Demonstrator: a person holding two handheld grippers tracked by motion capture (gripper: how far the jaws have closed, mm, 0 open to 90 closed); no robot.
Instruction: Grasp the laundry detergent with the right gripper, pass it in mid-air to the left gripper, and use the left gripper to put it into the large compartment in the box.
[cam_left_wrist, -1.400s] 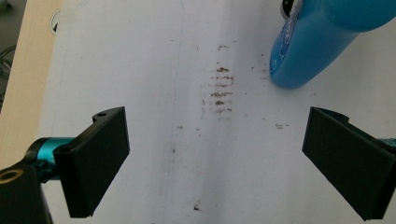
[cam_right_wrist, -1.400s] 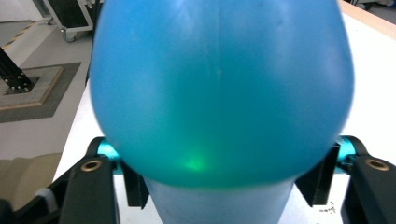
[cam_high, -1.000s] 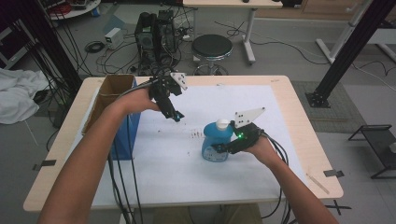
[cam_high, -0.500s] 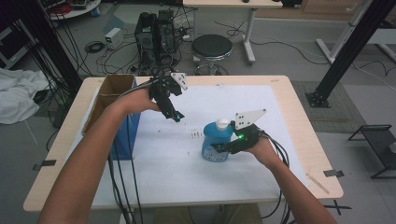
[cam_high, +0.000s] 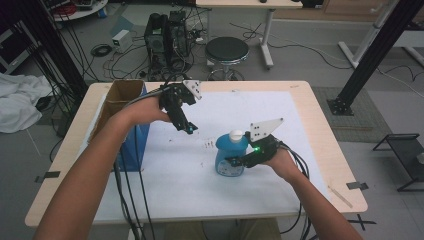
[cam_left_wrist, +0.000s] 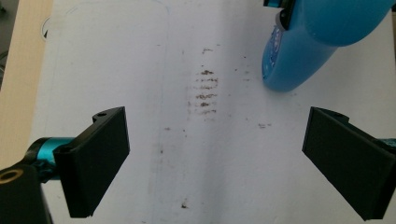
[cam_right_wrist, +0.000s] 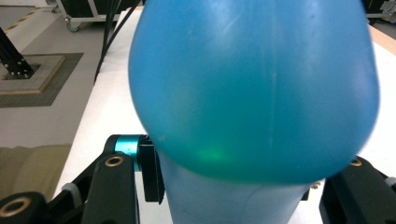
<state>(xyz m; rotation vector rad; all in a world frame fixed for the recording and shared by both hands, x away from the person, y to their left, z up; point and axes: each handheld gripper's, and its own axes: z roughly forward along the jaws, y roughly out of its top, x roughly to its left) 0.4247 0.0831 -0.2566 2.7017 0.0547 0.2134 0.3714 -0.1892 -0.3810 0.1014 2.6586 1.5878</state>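
The bottle (cam_high: 230, 157) is blue, with a white cap, and it stands upright on the white sheet (cam_high: 310, 145) that covers most of the table (cam_high: 325, 120). Its place is a little right of the middle of the sheet, closer to the near edge than to the far one. In the right gripper view the bottle (cam_right_wrist: 254, 93) is very close to the camera, and its round blue body swells out above the two black jaws.

The right gripper (cam_high: 239, 161) grips the bottle at its lower part from the right side; one jaw presses on each side of the body, so it is closed on it (a green light glows on the gripper). The person's right hand (cam_high: 281, 162) holds this gripper from the near right.

The left gripper (cam_high: 187, 127) hangs above the sheet, to the far left of the bottle and apart from it, pointing down. In the left gripper view its jaws stand wide apart with nothing between them, and under them are small brown marks (cam_left_wrist: 204, 88) on the sheet; the bottle (cam_left_wrist: 299, 56) is at the upper right there.

A blue box (cam_high: 131, 135) with open cardboard flaps stands at the left edge of the sheet, just beside the left forearm.
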